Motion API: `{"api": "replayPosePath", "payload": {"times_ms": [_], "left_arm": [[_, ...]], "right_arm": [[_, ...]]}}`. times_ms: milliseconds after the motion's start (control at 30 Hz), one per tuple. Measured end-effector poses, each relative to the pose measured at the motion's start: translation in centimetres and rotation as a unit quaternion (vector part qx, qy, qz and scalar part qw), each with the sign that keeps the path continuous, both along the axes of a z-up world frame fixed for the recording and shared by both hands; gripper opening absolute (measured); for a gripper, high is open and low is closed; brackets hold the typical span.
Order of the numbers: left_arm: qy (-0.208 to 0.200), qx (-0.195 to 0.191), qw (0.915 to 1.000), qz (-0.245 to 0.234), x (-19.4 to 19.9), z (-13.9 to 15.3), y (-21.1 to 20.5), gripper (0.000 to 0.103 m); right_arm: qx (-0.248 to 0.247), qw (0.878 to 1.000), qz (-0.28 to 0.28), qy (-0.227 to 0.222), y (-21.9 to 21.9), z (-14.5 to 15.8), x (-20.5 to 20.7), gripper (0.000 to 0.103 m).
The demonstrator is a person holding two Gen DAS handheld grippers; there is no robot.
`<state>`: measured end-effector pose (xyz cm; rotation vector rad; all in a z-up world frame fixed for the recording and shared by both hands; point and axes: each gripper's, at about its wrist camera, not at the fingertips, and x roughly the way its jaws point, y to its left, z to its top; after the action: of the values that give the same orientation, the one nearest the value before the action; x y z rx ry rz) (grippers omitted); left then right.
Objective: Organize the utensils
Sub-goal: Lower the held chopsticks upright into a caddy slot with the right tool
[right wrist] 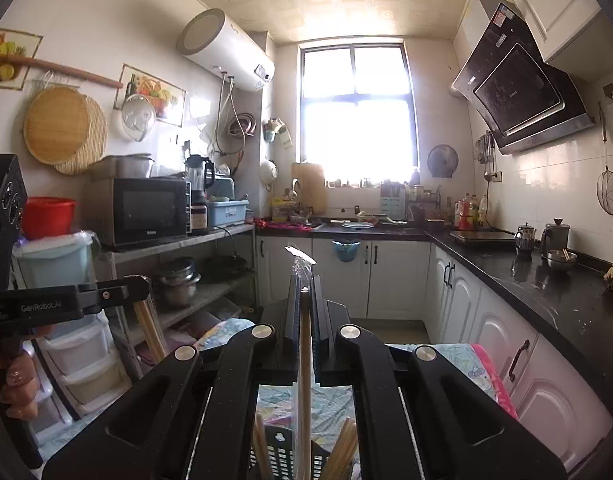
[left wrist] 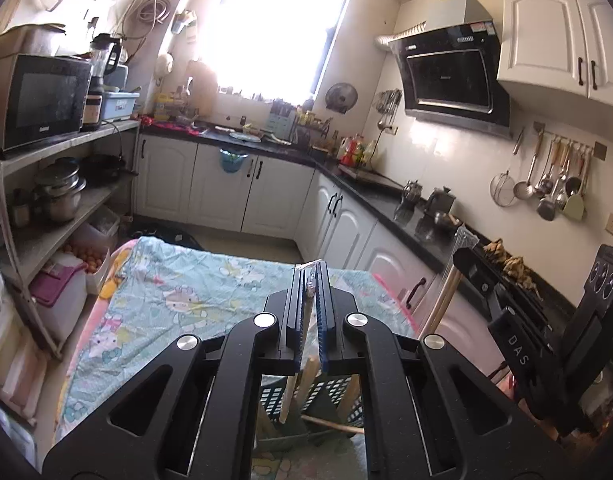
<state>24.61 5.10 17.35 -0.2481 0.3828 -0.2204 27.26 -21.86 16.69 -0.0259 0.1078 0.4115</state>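
A: We've got a wrapped pair of chopsticks [right wrist: 305, 344] clamped in the right hand-held gripper [right wrist: 305, 292], long axis running up between the closed fingers, clear wrapper poking out past the tips.

B: And the left hand-held gripper [left wrist: 311, 276] matches it, closed tight on its own wrapped chopsticks [left wrist: 309, 304], sticks hanging down through the fingers.

A: What matters is straight below us. The dark slotted basket [left wrist: 326, 394] sits under both hand-held grippers, directly beneath the lower ends of the sticks.

B: Neither hand looks clearly nearer; in the right view the left one [right wrist: 136, 286] hangs off to the side with its sticks angled down.

A: In the basket we see several loose wooden chopsticks [right wrist: 344, 446] leaning against the walls, and one lies flat across the bottom.

B: It rests on the cartoon-print cloth [left wrist: 178, 300] over the counter. We reckon a tilt and release comes next.
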Motion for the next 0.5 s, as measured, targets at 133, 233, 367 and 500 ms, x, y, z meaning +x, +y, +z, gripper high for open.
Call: {"api": "replayPosePath", "payload": {"times_ms": [133, 233, 367, 500], "left_arm": [[0.011, 0.003, 0.9999, 0.0, 0.7, -1.7, -0.3, 0.003], [0.016, 0.005, 0.9999, -0.001, 1.0, -2.8, -0.5, 0.003], [0.026, 0.006, 0.9996, -0.004, 1.5, -4.2, -0.9, 0.003], [0.04, 0.007, 0.9991, -0.008, 1.9, -5.7, -1.3, 0.003]], "right_arm": [[-0.005, 1.0, -0.004, 0.01, 0.2, -1.6, 1.0, 0.005], [-0.004, 1.0, -0.006, 0.022, 0.3, -2.8, 1.9, 0.005], [-0.004, 0.999, -0.006, 0.042, 0.5, -4.5, 2.9, 0.005], [-0.005, 0.998, -0.006, 0.059, 0.8, -5.9, 3.4, 0.005]]}}
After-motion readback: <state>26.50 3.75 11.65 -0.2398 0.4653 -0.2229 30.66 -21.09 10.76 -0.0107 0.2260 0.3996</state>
